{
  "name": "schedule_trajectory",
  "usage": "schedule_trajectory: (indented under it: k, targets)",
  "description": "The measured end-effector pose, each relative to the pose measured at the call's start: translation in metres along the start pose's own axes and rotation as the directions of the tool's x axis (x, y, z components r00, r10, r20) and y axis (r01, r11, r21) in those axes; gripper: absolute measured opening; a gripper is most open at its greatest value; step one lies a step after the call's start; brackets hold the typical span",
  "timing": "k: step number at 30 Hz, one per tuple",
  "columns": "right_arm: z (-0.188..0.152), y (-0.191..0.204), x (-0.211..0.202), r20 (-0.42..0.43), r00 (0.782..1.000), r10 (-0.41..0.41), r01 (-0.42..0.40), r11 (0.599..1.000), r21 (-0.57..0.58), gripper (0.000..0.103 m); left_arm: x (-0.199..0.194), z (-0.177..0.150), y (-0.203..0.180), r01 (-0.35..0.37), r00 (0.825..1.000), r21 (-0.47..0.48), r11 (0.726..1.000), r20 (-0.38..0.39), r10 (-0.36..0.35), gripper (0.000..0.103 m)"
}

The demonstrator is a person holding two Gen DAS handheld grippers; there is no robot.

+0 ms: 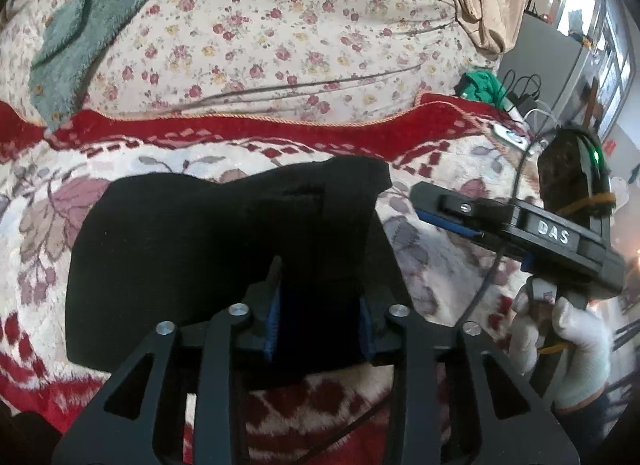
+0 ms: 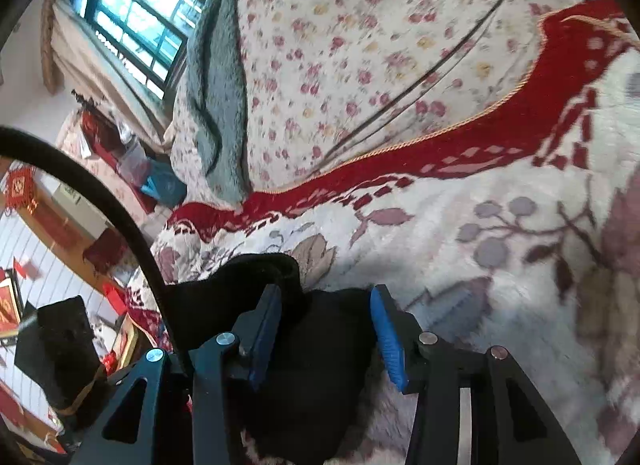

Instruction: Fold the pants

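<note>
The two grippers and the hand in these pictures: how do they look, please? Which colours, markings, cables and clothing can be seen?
Both grippers are black, with slotted linkage arms, silver pivot screws and blue ribbed pads on the fingers. In the left wrist view, the right gripper bears white letters "DAS", a green light, a thin black cable and yellow bands. The hand holding it wears a white knitted glove.

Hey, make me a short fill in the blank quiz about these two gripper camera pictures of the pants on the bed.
1. The pants lying on the blanket are ____ in colour.
2. The pads on the right gripper are ____.
3. The hand holding the right gripper wears a ____ glove.
4. The blanket's border is ____.

Missing words: black; blue; white; red
</note>
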State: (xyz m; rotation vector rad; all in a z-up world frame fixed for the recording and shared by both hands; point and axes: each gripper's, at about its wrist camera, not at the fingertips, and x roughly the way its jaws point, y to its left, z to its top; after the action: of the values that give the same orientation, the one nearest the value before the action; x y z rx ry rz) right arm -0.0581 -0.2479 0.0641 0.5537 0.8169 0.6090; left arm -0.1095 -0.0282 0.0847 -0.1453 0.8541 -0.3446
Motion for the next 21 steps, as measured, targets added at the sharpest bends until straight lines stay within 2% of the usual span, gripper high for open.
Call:
schedule_trajectory:
  k: [2,7,14,18,21]
  targets:
    - [-0.003,0.004,-0.009,0.006,1.000,0.015,-0.015,1.000,-0.002,0.049,-0.010,0.000,0.006,0.037,0.999,-0.023,0.999,0.001,-0.037,0.042]
    - [-0.013,0.013,-0.021,-0.007,0.999,0.054,-0.054,0.999,0.002,0.052,-0.036,-0.003,0.017,0.081,0.997,-0.045,0.996,0.019,-0.080,0.043]
    - [-0.020,0.021,-0.011,-0.030,0.992,0.122,-0.120,0.991,0.062,0.053,-0.063,-0.003,0.039,0.011,0.995,-0.059,0.998,0.095,-0.005,0.043]
    - [-0.019,0.031,-0.004,-0.027,0.997,0.070,-0.069,0.997,0.022,0.060,-0.064,0.000,0.058,-0.013,0.995,-0.095,0.995,0.096,0.022,0.043]
    - [-0.019,0.029,0.003,-0.045,0.997,0.060,-0.058,0.998,0.030,0.067,-0.058,-0.002,0.071,-0.039,0.995,-0.117,0.992,0.087,0.050,0.043]
